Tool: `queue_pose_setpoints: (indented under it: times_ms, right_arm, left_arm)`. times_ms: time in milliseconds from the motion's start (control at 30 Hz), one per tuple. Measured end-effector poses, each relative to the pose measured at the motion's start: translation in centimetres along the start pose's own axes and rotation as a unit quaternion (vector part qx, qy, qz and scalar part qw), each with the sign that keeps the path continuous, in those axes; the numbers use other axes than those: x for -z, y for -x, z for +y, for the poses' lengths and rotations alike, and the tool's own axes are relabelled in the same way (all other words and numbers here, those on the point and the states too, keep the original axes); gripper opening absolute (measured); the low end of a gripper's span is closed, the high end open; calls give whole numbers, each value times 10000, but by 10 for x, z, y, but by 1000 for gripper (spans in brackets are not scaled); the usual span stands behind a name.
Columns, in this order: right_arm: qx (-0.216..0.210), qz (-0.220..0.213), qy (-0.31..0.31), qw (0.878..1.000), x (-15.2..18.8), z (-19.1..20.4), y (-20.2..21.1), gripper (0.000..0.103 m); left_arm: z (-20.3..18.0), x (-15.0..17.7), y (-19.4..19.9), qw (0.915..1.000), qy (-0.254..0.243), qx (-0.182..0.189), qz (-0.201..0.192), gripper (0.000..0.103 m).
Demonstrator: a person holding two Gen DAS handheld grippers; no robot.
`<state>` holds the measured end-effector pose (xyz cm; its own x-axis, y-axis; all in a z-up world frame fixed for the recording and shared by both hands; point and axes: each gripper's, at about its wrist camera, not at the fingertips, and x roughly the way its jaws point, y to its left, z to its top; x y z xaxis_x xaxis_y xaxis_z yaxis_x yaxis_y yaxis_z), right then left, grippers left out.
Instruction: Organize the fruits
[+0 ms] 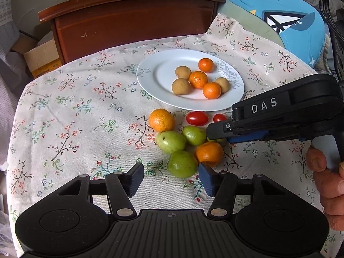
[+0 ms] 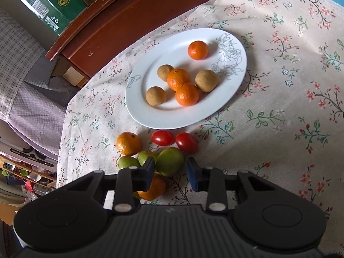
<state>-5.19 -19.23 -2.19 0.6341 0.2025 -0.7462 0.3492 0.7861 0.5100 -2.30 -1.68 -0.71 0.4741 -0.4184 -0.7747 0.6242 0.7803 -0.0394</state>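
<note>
From the left wrist, the left gripper (image 1: 171, 177) stands partly open low over the bench's flowered cloth (image 1: 75, 133), its pads apart with a green fruit (image 1: 182, 163) just ahead between them and untouched, a tangerine (image 1: 209, 153) by its right pad, while the right gripper (image 1: 217, 132) reaches in sideways over the loose fruit, a hand (image 1: 326, 180) on its handle. From the right wrist, the right gripper (image 2: 171, 173) is narrowed but open around another green fruit (image 2: 169, 161), pads not plainly pressing, and the white plate (image 2: 146, 111) beyond holds three tangerines and three brown fruits.
</note>
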Motion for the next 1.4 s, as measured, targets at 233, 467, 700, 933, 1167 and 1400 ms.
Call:
queue_pose_setpoints:
  times_ms: [233,467,700,933,1167,1400]
  right_arm:
    - [-11,-11,18,10000,0,-2,2,29]
    - [7,14,42,10000,2,-6,8,29]
    - [-19,21,-9,10000,3,-10,12,29]
    - [-20,4,-41,10000,2,-11,17,29]
    - [-170,-58,-89,9998,1,-12,26,28]
    - [-255,-71,4,9996,2,-7,31,28]
  left_arm:
    - [-2,2,-8,10000,-45,33,50,49]
    - [-7,2,-12,9998,-179,18,-21,41]
    - [-8,1,-12,9998,-144,107,-65,30]
    - [-1,0,-1,9997,165,187,-38,30]
    - [2,-6,18,9989,304,229,-260,30]
    - [9,-11,27,9974,552,161,-426,30]
